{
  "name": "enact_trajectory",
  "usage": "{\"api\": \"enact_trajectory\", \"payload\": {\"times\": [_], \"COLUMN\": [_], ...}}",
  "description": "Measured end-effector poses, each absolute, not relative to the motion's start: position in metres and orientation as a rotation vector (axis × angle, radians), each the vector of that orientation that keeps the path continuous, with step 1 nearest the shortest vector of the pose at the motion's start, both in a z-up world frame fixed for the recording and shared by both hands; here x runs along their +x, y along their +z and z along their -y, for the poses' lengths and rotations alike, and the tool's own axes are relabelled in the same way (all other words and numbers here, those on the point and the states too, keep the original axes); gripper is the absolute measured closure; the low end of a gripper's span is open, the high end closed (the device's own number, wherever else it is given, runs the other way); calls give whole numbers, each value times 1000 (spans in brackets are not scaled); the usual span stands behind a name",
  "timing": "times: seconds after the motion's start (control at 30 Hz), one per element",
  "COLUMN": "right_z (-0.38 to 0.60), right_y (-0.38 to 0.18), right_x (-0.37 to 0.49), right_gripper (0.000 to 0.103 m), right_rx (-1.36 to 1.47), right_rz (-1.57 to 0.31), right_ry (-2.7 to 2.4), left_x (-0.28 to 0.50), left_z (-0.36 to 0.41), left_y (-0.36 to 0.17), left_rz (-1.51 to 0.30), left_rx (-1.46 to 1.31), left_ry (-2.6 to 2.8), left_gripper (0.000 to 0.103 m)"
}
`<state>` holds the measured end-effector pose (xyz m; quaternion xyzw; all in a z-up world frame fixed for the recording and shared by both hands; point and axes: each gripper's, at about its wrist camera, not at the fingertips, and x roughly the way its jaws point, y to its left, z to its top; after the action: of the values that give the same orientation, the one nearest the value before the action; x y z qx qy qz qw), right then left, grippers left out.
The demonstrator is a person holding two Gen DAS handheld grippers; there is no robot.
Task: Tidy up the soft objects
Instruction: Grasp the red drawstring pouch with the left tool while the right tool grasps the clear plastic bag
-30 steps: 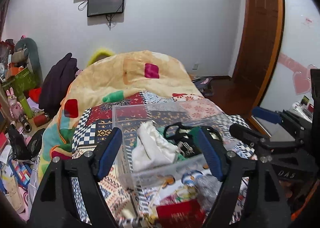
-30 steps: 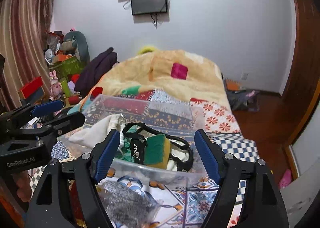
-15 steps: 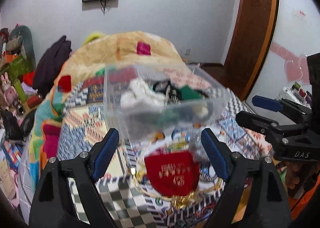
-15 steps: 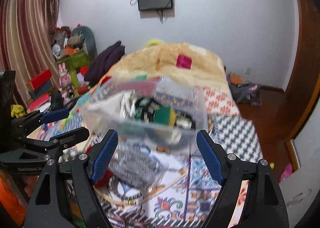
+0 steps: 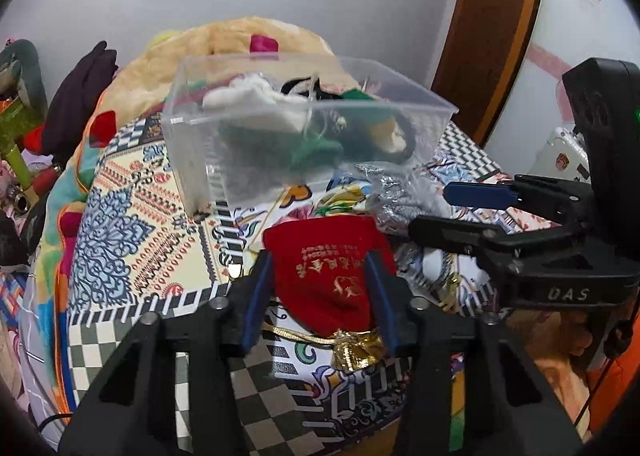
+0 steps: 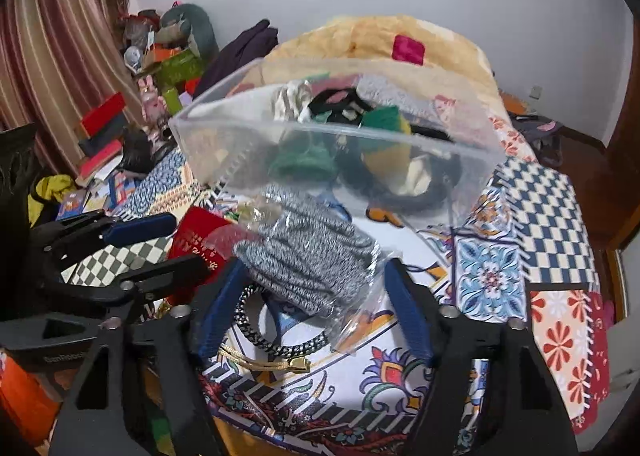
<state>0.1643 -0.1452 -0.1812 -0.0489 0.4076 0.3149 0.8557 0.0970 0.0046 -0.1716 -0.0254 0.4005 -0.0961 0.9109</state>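
Both grippers have dropped toward the bed's near edge: your left gripper (image 5: pixel 320 288) brackets the red pouch (image 5: pixel 328 268), fingers narrowed; your right gripper (image 6: pixel 316 304) straddles the bagged grey cloth (image 6: pixel 308 256), fingers spread.

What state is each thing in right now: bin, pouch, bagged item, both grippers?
Clear plastic bin: lidless, holding soft items.
Red drawstring pouch: lying on the bedspread, between the left gripper jaws, apparently not yet clamped.
Grey knit item in clear bag: on the bedspread, between the open right gripper jaws.

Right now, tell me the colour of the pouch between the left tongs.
Red with gold lettering and a gold cord; the pouch shows best in the left wrist view.
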Motion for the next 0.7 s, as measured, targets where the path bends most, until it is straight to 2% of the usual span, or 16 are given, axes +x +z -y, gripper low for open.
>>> {"api": "enact_trajectory", "payload": {"times": [0.13,0.2,0.23,0.3,0.53,0.63,0.7], "right_z": [149,152,153,156,161,162,166], "right_y": [-184,-182,-181,-180,-171,-165,-161], "right_x": [167,166,166,166,163,161,160], "right_gripper": [69,81,83,90,96,97,97], "right_rx": [-93,-79,-73,-64,-43,-39,-28], "right_rz": [-864,-859,-855,-848,-811,-792,-773], "right_ry": [666,672,670,671,678,677,670], "left_x": [97,96,96,92,86,82,79], "left_z": [-8,-8,-7,-6,-9,-15,-19], "left_y": [-171,-169,-168,-166,-152,-141,-133], "left_rz": [-811,-801,-795,-786,-735,-706,-682], "left_rx": [-69,-65,-59,-51,-57,-80,-99], "left_ry": [-202,-198,-197,-200,-176,-171,-168], "left_gripper": [77,83,92,94,96,103,103]}}
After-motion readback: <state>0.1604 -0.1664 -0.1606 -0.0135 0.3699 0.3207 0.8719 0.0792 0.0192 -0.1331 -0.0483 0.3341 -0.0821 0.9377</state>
